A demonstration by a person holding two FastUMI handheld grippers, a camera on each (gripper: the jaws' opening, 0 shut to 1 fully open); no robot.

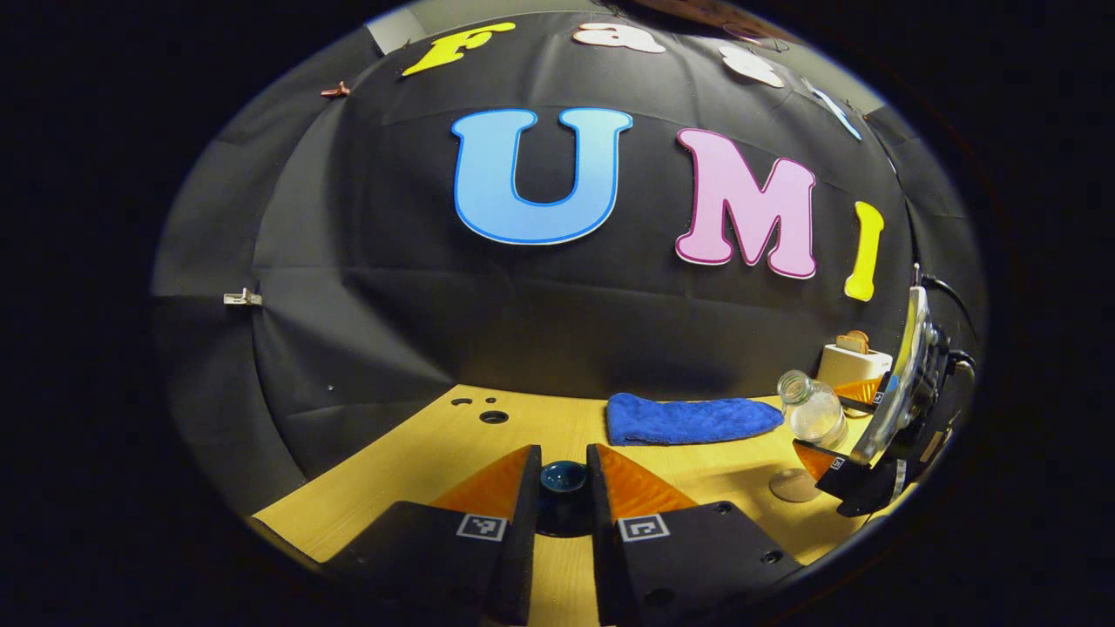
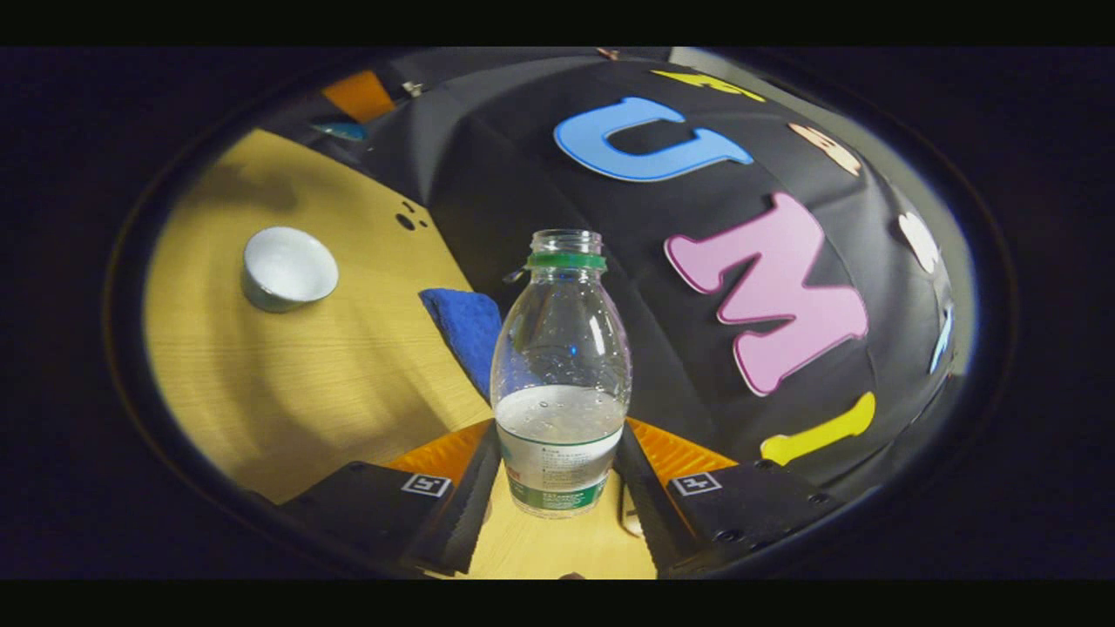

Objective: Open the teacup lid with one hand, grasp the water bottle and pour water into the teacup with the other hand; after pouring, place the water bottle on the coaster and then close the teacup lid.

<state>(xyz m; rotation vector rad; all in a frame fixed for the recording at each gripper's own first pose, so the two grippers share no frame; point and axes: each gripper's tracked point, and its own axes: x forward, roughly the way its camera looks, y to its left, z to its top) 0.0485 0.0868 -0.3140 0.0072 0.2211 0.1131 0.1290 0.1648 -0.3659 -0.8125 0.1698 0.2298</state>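
Right hand-held gripper (image 2: 557,475) clamps the uncapped water bottle (image 2: 560,374), tilted, part full, above the bench (image 2: 331,383). Left hand-held gripper (image 1: 564,488) grips the teacup lid (image 1: 564,477) knob. Open teacup (image 2: 289,268) sits well left of the bottle; blue cloth (image 2: 466,335) between them.

Worktop (image 2: 287,383): pale wood-grain surface, smooth, faint satin sheen.
Water bottle (image 2: 562,348): clear thin plastic, glossy, droplets clinging inside the upper wall; a printed paper or film label around the lower body; a plastic ring at the uncapped neck.
Teacup (image 2: 287,268): glazed ceramic by its look, smooth, softly shiny.
Teacup lid (image 1: 563,477): dark, glossy, glazed-looking knob.
Towel (image 1: 688,418): blue cloth, matt, soft nap, folded.
Coaster (image 1: 793,485): flat disc, matt; material cannot be told.
Booth wall (image 1: 392,287): black cloth, matt, creased.
Gripper bodies, left (image 1: 563,488) and right (image 2: 557,488): matt hard plastic; ribbed inner faces on the jaws.
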